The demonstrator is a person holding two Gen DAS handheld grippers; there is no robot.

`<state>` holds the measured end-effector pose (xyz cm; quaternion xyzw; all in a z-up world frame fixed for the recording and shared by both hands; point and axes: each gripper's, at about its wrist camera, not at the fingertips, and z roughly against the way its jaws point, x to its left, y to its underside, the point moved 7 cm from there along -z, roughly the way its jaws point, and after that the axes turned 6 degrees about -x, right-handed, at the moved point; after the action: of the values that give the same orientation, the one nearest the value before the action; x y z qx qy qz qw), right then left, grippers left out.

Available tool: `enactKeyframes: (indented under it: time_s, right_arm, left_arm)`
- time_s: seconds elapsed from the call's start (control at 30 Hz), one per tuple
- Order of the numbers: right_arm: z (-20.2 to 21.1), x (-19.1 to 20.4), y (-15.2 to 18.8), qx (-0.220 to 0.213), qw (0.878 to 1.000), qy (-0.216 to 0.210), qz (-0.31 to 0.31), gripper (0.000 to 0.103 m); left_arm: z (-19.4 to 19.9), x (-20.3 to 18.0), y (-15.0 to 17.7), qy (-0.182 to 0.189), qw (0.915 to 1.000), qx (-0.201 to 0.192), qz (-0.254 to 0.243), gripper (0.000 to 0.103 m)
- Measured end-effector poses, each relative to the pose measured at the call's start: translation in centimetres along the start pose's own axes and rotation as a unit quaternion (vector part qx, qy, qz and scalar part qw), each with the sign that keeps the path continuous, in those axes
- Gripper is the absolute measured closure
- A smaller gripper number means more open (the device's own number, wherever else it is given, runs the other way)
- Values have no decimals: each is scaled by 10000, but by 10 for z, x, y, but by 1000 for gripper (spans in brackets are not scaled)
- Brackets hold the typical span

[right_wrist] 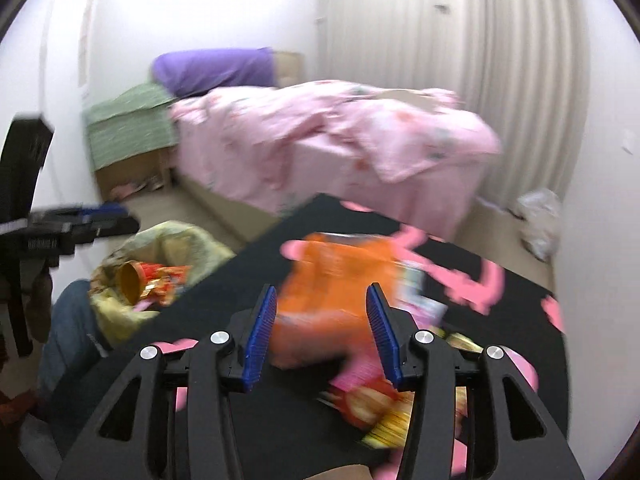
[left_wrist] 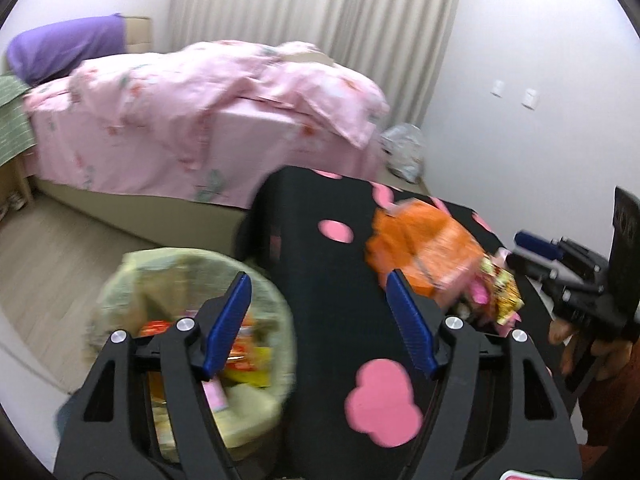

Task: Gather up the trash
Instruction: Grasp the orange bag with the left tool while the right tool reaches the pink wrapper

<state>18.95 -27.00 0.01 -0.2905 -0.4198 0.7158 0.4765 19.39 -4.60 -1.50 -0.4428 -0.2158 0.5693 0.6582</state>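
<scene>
An orange snack bag (left_wrist: pixel 420 244) lies on the black table with pink spots (left_wrist: pixel 332 280), with smaller pink and yellow wrappers (left_wrist: pixel 496 292) beside it. A bin lined with a pale yellow bag (left_wrist: pixel 192 280) stands left of the table and holds several wrappers. My left gripper (left_wrist: pixel 320 320) is open and empty, above the table edge and the bin. My right gripper (right_wrist: pixel 320 328) is open, with the orange bag (right_wrist: pixel 340 280) just past its fingertips and the wrappers (right_wrist: pixel 372 404) below. The bin (right_wrist: pixel 160 268) shows at the left there.
A bed with a pink quilt (left_wrist: pixel 224 112) and a purple pillow (left_wrist: pixel 68 48) stands behind the table. A crumpled clear plastic bag (left_wrist: pixel 404 148) lies on the floor by the curtain. The right gripper (left_wrist: pixel 560 264) shows at the table's right edge. My knee in jeans (right_wrist: pixel 68 340) is beside the bin.
</scene>
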Motion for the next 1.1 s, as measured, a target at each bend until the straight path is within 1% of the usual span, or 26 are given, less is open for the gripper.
enactKeyframes:
  time_s: [0.07, 0.1, 0.2, 0.27, 0.3, 0.33, 0.37, 0.4, 0.43, 0.47, 0.53, 0.6, 0.7, 0.77, 0.8, 0.83, 0.87, 0.9, 0.93, 0.97, 1.0, 1.03, 1.1]
  right_arm:
    - [13, -29, 6, -6, 9995, 260, -206, 46]
    - [19, -41, 9, -9, 9989, 361, -284, 46]
    - [36, -76, 27, -56, 9964, 663, -519, 46]
    - [41, -88, 42, -24, 9948, 739, -695, 46]
    - [42, -92, 49, 17, 9943, 744, -770, 46]
    - [42, -96, 59, 102, 9935, 745, -857, 46]
    - [41, -95, 65, 173, 9931, 752, -885, 46]
    - [39, -97, 73, 277, 9924, 783, -906, 46]
    - [38, -97, 79, 332, 9916, 856, -914, 46]
    - [38, -96, 84, 345, 9909, 920, -917, 46]
    - [40, -95, 90, 350, 9904, 955, -937, 46]
    - [41, -93, 94, 340, 9900, 909, -1022, 46]
    - [38, -92, 97, 407, 9891, 884, -1103, 46]
    - [35, -92, 100, 473, 9885, 928, -1099, 46]
    - [33, -92, 102, 514, 9882, 933, -1100, 46]
    - [31, -89, 105, 566, 9880, 915, -1105, 46]
    - [28, -87, 106, 596, 9880, 904, -1097, 46]
    - [27, -84, 107, 621, 9882, 901, -1076, 46]
    - [25, -81, 109, 651, 9883, 910, -1036, 46]
    - [24, -78, 110, 685, 9885, 922, -979, 46]
    - [22, -74, 111, 708, 9889, 920, -927, 46]
    - [22, -72, 111, 712, 9893, 901, -899, 46]
    - [20, -68, 109, 690, 9901, 854, -873, 46]
  left_arm:
    - [-13, -16, 2, 230, 9997, 67, -42, 37]
    - [-22, -26, 2, 399, 9992, 88, -52, 37]
    - [-39, -45, 1, 705, 9975, 91, -38, 36]
    - [-55, -59, 2, 977, 9951, 115, 21, 31]
    - [-63, -68, 4, 1189, 9927, 201, 40, 24]
    - [-70, -75, 6, 1334, 9906, 312, 43, 21]
    - [-81, -82, 10, 1491, 9874, 533, 50, 20]
    - [-91, -86, 13, 1561, 9851, 712, 69, 20]
    - [-102, -88, 14, 1542, 9844, 841, 107, 20]
    - [-113, -86, 11, 1415, 9861, 851, 159, 20]
    - [-131, -76, 5, 1153, 9898, 765, 337, 20]
    - [-144, -66, 2, 992, 9908, 757, 516, 20]
    - [-169, -58, 5, 864, 9886, 1047, 649, 20]
    - [-186, -59, 12, 862, 9856, 1328, 595, 26]
    - [-190, -59, 14, 881, 9847, 1379, 605, 29]
    - [-190, -58, 13, 854, 9853, 1346, 613, 40]
    - [-189, -58, 15, 888, 9832, 1450, 664, 46]
    - [-188, -58, 17, 1001, 9793, 1593, 751, 57]
    - [-184, -59, 22, 1253, 9709, 1823, 917, 70]
    - [-179, -59, 24, 1356, 9678, 1879, 980, 77]
    - [-172, -58, 25, 1371, 9676, 1877, 985, 85]
    - [-159, -53, 26, 1261, 9713, 1808, 891, 89]
    - [-143, -48, 27, 1203, 9736, 1744, 848, 91]
